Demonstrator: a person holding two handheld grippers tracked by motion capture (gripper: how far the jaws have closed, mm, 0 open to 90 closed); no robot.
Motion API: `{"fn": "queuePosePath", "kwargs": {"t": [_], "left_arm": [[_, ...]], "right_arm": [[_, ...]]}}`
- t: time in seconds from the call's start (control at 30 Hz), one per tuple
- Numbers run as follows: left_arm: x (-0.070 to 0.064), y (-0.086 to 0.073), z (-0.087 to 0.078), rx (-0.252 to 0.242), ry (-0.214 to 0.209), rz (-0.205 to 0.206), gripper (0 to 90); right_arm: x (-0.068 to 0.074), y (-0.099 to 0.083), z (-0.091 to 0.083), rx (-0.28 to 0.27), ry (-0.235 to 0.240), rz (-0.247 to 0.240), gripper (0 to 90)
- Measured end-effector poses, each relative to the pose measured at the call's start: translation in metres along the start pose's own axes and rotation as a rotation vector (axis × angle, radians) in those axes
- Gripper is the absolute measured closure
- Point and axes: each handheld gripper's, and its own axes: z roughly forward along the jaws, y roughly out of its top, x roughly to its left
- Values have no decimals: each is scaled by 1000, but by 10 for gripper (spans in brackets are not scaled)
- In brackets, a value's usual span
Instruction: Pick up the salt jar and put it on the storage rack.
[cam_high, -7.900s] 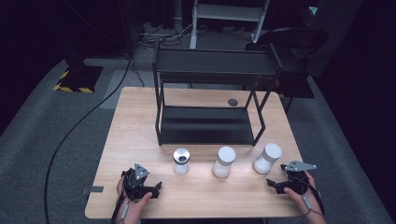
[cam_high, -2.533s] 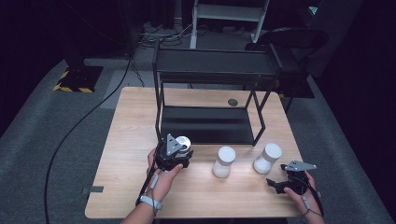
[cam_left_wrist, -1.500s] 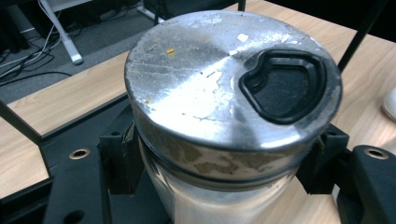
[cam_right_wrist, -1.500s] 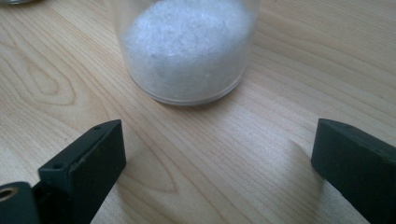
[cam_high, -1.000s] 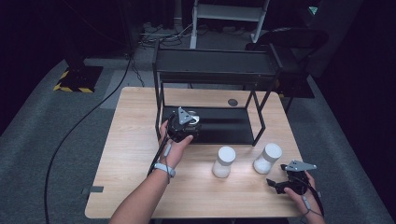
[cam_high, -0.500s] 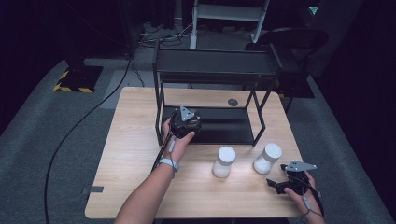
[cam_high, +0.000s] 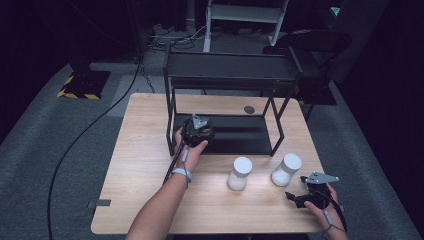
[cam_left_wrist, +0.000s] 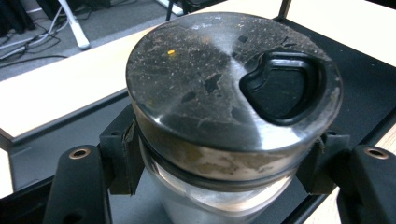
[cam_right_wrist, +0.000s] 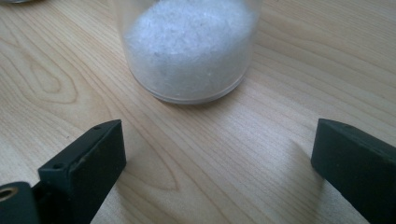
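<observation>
My left gripper (cam_high: 196, 131) is shut on a clear jar with a worn metal lid (cam_left_wrist: 224, 88), its jaws clamping just under the lid. It holds the jar at the front left of the black rack's lower shelf (cam_high: 240, 134). Two more jars of white grains stand on the table: one in the middle (cam_high: 239, 173) and one to the right (cam_high: 286, 169). My right gripper (cam_high: 300, 197) rests open near the table's front right edge, facing the right jar (cam_right_wrist: 189, 49) a short way ahead of its jaws.
The black two-level metal rack (cam_high: 230, 75) stands at the back of the wooden table (cam_high: 140, 150). A small dark disc (cam_high: 249, 109) lies on the table behind the lower shelf. Cables and a chair sit on the floor beyond.
My left gripper took the left jar from the table front and carried it up and back to the rack's lower shelf. The right gripper has stayed still.
</observation>
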Motion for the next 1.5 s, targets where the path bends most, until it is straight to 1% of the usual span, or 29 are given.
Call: {"fn": "queuePosePath", "kwargs": {"t": [0.17,0.33,0.43,0.5,0.53,0.57,0.63,0.67,0.73,0.87,1.0,1.1,1.17,1.3,1.5], "left_arm": [[1,-4,5,13,7,-21,302],[0,-5,9,36,17,-11,302],[4,-8,9,31,13,-41,301],[5,-7,9,33,13,-46,300],[4,-7,9,31,16,-39,298],[3,-7,9,30,22,-29,287],[3,-4,7,31,23,-33,206],[3,-3,5,25,19,-40,181],[3,-2,2,11,16,-47,158],[0,1,-7,-10,15,-32,122],[-2,3,-17,-27,17,-42,105],[-2,5,-26,-36,9,-52,91],[-3,5,-32,-50,4,-58,86],[-5,7,-47,-67,-4,-46,83],[-8,6,-73,-93,0,-38,82]], "right_arm": [[0,0,0,0,1,-1,27],[0,0,0,1,2,-2,27],[0,0,-1,1,2,-2,28],[0,0,-1,1,2,-2,28],[0,0,-1,1,2,-2,27],[0,0,-1,1,2,-2,28],[0,0,-1,1,2,-2,28],[0,0,-1,1,2,-2,27],[0,0,-1,1,2,-2,28],[0,0,-1,1,2,-2,28],[0,0,-1,1,2,-2,27],[0,0,-1,1,2,-2,27],[0,0,-1,1,2,-2,27],[0,0,-1,1,4,-3,27],[-1,-1,-1,1,9,-11,27]]}}
